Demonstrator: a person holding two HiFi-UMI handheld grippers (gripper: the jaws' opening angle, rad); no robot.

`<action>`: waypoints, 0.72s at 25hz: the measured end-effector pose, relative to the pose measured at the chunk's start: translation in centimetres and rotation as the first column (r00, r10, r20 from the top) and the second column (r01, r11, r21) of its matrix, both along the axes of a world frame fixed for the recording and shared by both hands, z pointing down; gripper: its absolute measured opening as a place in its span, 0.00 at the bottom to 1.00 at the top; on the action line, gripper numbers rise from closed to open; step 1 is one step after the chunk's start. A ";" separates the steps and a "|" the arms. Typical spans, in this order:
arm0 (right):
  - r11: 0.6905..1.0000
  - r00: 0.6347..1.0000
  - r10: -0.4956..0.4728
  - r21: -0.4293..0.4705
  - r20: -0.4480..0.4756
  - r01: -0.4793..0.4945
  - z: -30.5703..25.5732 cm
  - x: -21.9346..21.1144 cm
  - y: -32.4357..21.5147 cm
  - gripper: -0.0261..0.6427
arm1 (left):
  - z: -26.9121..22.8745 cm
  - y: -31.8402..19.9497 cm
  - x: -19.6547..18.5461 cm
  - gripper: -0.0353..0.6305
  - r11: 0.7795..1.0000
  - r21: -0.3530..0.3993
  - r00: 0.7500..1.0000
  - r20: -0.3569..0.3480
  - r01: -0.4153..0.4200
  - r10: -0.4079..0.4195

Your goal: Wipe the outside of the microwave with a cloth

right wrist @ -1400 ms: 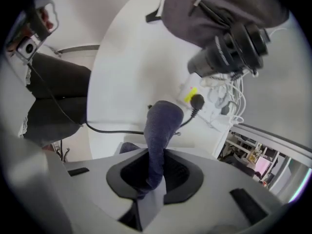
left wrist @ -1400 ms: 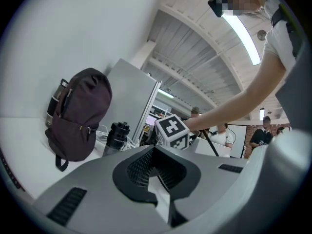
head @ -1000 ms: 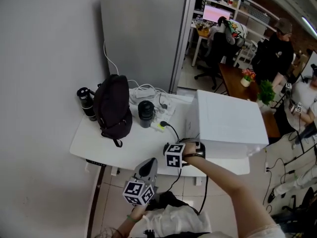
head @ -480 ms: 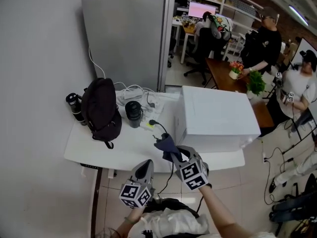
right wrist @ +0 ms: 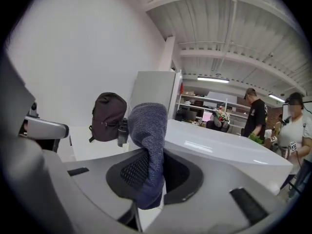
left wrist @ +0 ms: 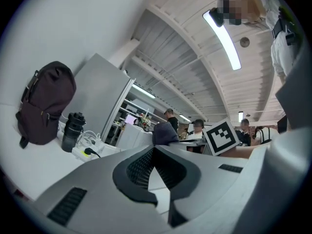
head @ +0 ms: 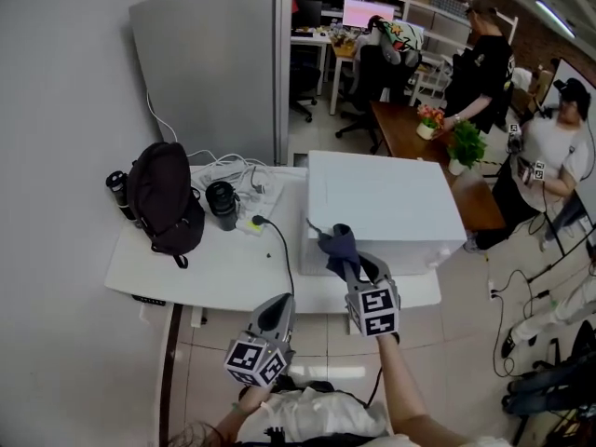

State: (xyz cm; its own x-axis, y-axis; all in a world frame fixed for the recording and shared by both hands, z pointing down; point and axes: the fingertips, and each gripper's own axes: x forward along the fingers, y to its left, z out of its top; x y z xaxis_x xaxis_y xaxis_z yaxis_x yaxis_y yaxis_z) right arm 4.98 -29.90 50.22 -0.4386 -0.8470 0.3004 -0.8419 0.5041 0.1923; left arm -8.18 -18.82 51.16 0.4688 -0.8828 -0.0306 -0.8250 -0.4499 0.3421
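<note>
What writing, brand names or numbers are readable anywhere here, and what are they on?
No words, brands or numbers are readable anywhere.
The marker cube on the left claw and the marker cube on the right claw: black-and-white squares, not letters.
The microwave: plain white, no label showing.
The cloth: plain dark blue.
The monitor far behind: glowing pink, too small to read.

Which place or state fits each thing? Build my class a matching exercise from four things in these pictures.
Things: 1 cloth; 2 backpack; 3 microwave; 4 left gripper.
States: A shut, empty; B white, on the table's right part; C clamped in the right gripper; D dark, at the table's left end.
Pairs: 1-C; 2-D; 3-B; 4-A.
</note>
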 end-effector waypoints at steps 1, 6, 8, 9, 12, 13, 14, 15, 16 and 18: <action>1.000 1.000 0.014 0.000 0.004 -0.014 0.2 2.0 -0.2 0.15 | -0.1 0.2 1.3 0.03 1.000 -0.001 1.000 0.002 0.002 -0.002; 0.997 0.997 0.071 -0.009 0.003 -0.071 2.0 12.4 -1.4 0.15 | 0.1 1.9 8.2 0.03 1.000 -0.010 1.000 -0.004 0.013 -0.013; 0.996 0.996 0.087 -0.021 -0.016 -0.087 2.8 16.1 -1.8 0.15 | 0.4 2.7 10.9 0.03 1.000 -0.012 1.000 -0.001 0.009 -0.009; 0.995 0.995 0.097 -0.025 -0.027 -0.098 3.3 18.0 -2.0 0.15 | 0.6 3.2 12.2 0.03 1.000 -0.016 1.000 0.004 0.002 -0.002; 0.987 0.987 0.157 -0.032 -0.036 -0.158 3.8 23.9 -2.2 0.15 | 1.1 4.5 15.2 0.03 0.999 -0.032 1.000 0.026 -0.016 0.017; 0.982 0.982 0.184 -0.038 -0.032 -0.185 3.9 25.8 -2.2 0.15 | 1.1 4.7 15.8 0.03 0.999 -0.034 0.999 0.034 -0.017 0.018; 0.976 0.977 0.211 -0.046 -0.025 -0.212 4.1 27.7 -2.2 0.15 | 0.9 4.9 16.1 0.03 0.999 -0.034 0.999 0.041 -0.013 0.014; 0.971 0.972 0.233 -0.053 -0.014 -0.233 4.3 29.3 -2.2 0.15 | 0.8 5.0 16.2 0.03 0.999 -0.033 0.999 0.045 -0.005 0.007; 0.967 0.969 0.247 -0.058 0.006 -0.247 4.3 30.5 -2.1 0.15 | 0.7 5.0 16.1 0.03 0.999 -0.033 0.999 0.049 0.005 -0.004; 0.968 0.968 0.246 -0.055 0.055 -0.243 3.7 30.8 -1.6 0.15 | 0.7 4.8 15.8 0.03 0.999 -0.036 0.998 0.052 0.025 -0.023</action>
